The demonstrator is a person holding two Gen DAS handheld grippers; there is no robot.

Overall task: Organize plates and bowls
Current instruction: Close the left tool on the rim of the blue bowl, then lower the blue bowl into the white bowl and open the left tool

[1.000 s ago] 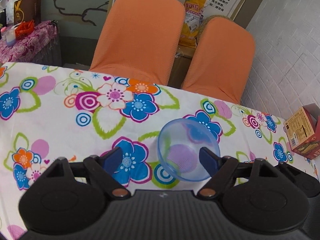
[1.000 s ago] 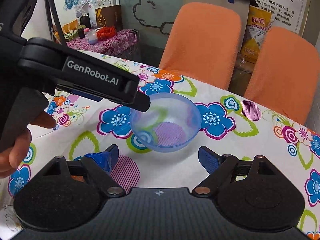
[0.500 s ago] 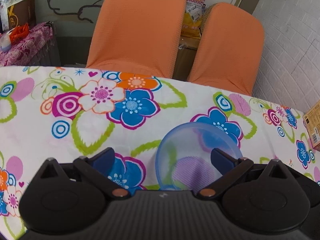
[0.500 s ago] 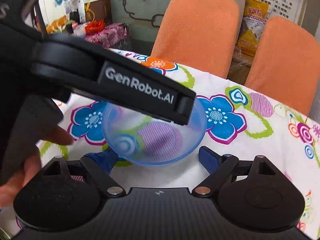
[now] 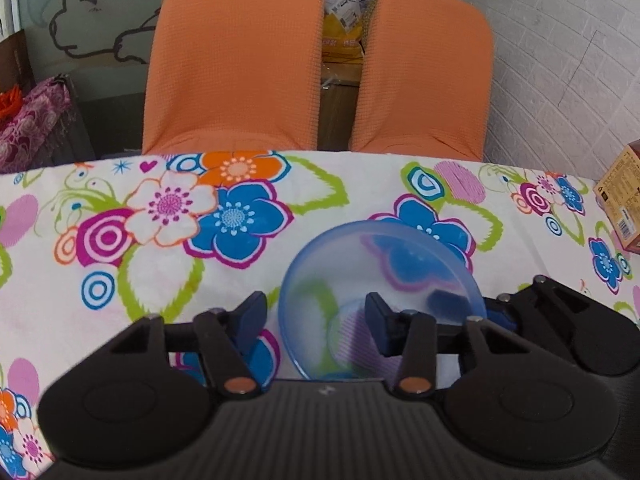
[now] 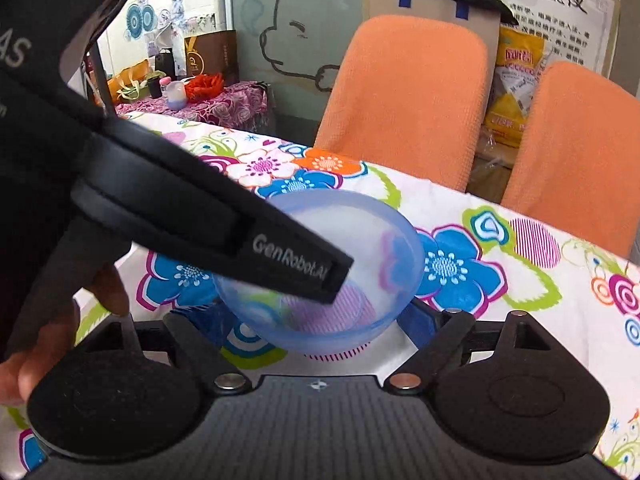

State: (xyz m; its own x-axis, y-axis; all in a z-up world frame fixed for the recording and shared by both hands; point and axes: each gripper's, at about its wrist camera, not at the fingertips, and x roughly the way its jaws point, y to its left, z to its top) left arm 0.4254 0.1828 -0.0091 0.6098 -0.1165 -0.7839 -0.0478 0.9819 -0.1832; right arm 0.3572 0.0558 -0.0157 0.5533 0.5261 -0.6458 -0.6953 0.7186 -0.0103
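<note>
Since a second earlier, both tools had closed in on the translucent blue bowl (image 5: 380, 280), which sat on the flower-printed tabletop (image 5: 120, 280) near its far edge. Two orange chairs (image 5: 236, 60) stood behind, against a white brick wall (image 5: 568, 60), and a cardboard box (image 5: 622, 204) lay at the right. The left tool (image 5: 316, 316) stood partly open, straddling the bowl's left rim, one finger inside. The right tool (image 6: 316, 320) was spread wide around the bowl, its fingers just beside the walls; whether they touched could not be told.
</note>
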